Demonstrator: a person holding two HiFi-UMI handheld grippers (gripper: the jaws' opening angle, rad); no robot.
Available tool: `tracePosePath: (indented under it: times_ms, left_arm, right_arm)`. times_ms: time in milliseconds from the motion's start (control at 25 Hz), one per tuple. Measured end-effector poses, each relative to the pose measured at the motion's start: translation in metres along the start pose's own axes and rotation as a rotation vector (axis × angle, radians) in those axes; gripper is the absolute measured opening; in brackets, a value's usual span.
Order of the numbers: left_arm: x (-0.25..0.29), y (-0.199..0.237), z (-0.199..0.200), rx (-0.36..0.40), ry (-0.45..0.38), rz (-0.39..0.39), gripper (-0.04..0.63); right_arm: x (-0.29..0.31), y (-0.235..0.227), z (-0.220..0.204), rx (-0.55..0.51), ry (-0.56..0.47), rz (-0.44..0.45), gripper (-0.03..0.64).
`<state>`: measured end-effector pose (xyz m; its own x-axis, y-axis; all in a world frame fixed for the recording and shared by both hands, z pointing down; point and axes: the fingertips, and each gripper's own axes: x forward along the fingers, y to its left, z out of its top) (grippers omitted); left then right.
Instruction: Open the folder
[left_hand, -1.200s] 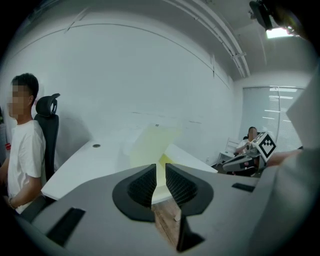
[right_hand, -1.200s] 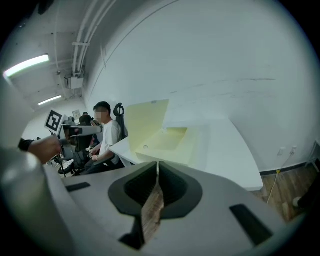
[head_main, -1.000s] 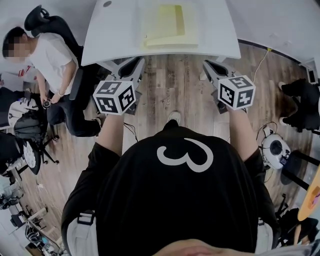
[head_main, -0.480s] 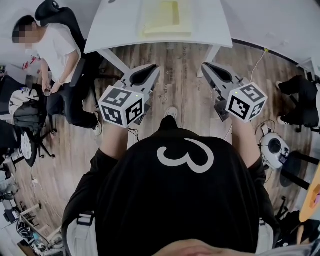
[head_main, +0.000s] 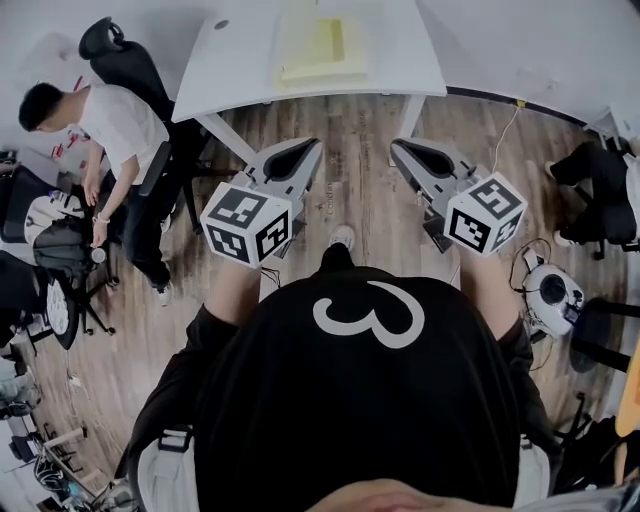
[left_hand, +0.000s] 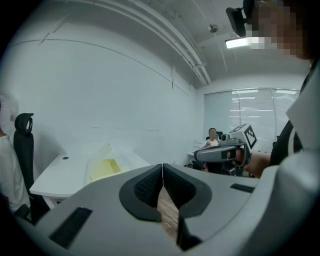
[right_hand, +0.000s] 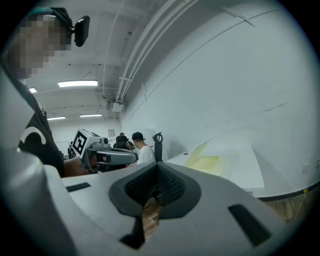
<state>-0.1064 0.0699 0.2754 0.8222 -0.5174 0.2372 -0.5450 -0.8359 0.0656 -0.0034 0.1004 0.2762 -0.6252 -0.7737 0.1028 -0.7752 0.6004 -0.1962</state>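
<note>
The left tool (head_main: 303, 150) has just closed, empty, and the right tool (head_main: 402, 150) is closed too. The flat yellow folder (head_main: 322, 48) lies on the white desk (head_main: 232, 68) ahead.

— Where is the folder (head_main: 320, 48)?

— It lies flat on the white table (head_main: 230, 70), about midway along the top and close to the edge nearest the person.

— What does it look like?

— It's a pale, see-through rectangle with a yellow sheet (head_main: 312, 40) showing through the cover. Its long side runs away from the person.

— Open or closed?

— Closed, as far as the head view shows: a single flat rectangle, roughly square with the table. In the gripper views one side looks slightly raised, but it is too small there to be sure.
</note>
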Motion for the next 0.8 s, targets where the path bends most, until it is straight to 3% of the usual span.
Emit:
tracePosePath:
  times_ms: [800]
  left_arm:
    - [0.0,-0.006,0.028,0.059,-0.02,0.003,0.018]
  right_arm:
    - [0.006,-0.001,0.027,-0.053,-0.034,0.039,0.025]
